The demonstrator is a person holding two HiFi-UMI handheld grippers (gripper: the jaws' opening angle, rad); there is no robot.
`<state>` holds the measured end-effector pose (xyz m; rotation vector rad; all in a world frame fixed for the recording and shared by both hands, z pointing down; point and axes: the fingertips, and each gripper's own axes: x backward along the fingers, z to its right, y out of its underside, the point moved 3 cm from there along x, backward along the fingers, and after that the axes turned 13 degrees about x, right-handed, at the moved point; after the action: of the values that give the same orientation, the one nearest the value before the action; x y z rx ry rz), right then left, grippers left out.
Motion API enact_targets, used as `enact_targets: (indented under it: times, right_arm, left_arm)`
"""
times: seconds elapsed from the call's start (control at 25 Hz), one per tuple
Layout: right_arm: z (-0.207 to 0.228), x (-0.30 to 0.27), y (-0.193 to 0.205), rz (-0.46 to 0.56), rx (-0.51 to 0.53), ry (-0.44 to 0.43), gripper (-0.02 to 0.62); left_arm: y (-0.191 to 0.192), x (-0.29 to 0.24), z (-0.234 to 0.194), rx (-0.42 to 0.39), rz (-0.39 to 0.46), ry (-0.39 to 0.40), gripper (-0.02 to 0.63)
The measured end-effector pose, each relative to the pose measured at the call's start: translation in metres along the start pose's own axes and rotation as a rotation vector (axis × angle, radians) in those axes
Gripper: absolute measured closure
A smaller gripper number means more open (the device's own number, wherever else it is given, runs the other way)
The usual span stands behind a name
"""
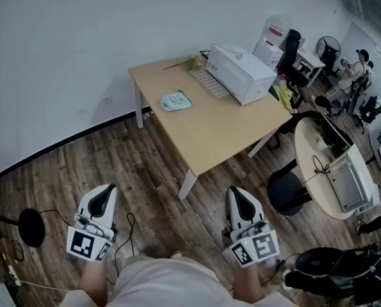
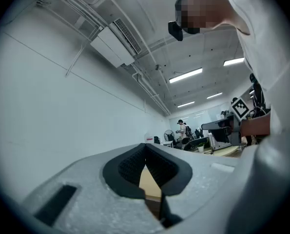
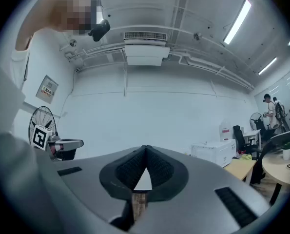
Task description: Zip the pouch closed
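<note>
A pale blue-green pouch (image 1: 176,101) lies flat on the left part of a light wooden table (image 1: 222,133), far ahead of both grippers. My left gripper (image 1: 104,194) hangs low at the left, shut and holding nothing. My right gripper (image 1: 236,196) hangs low at the right, also shut and holding nothing. In the left gripper view the left gripper (image 2: 145,147) has its black pads meeting at the tips. The right gripper (image 3: 145,149) in the right gripper view shows the same closed pads. Both stand over the wood floor, well short of the table.
A white printer box (image 1: 240,73) and a white keyboard (image 1: 209,82) sit at the table's far end. A round white desk (image 1: 328,171) with a laptop and black chair (image 1: 286,192) stands at the right. A black round stand base (image 1: 31,227) and cables lie at the left. People sit far back right.
</note>
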<state>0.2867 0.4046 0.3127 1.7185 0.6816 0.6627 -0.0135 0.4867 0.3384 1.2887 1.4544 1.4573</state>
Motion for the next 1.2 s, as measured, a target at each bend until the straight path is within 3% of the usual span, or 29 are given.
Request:
enact_targets:
  times: [0.32, 0.6, 0.68, 0.84, 0.92, 1.04, 1.12, 1.2]
  right_arm:
    - [-0.007, -0.007, 0.011, -0.026, -0.003, -0.036, 0.595]
    - [0.019, -0.014, 0.024, -0.018, -0.076, -0.001, 0.598]
    - [0.026, -0.018, 0.026, -0.018, -0.087, -0.009, 0.491]
    - [0.041, -0.022, 0.033, -0.016, -0.089, -0.019, 0.401]
    - [0.052, -0.023, 0.036, -0.003, -0.094, -0.017, 0.335]
    - [0.073, -0.025, 0.041, 0.015, -0.111, -0.007, 0.196]
    - [0.087, -0.026, 0.047, 0.010, -0.121, -0.001, 0.141]
    - [0.099, -0.026, 0.053, -0.004, -0.131, 0.004, 0.137]
  left_arm:
    - [0.008, 0.000, -0.005, 0.020, -0.003, -0.015, 0.592]
    - [0.008, -0.006, -0.005, 0.018, 0.026, -0.028, 0.592]
    - [0.007, -0.010, -0.004, 0.016, 0.036, -0.033, 0.592]
    - [0.008, -0.018, -0.001, 0.028, 0.057, -0.036, 0.582]
    - [0.011, -0.024, -0.002, 0.052, 0.057, -0.044, 0.383]
    - [0.013, -0.033, -0.008, 0.050, 0.077, -0.101, 0.200]
    - [0.015, -0.038, -0.012, 0.047, 0.074, -0.136, 0.129]
    - [0.015, -0.046, -0.014, 0.055, 0.060, -0.138, 0.115]
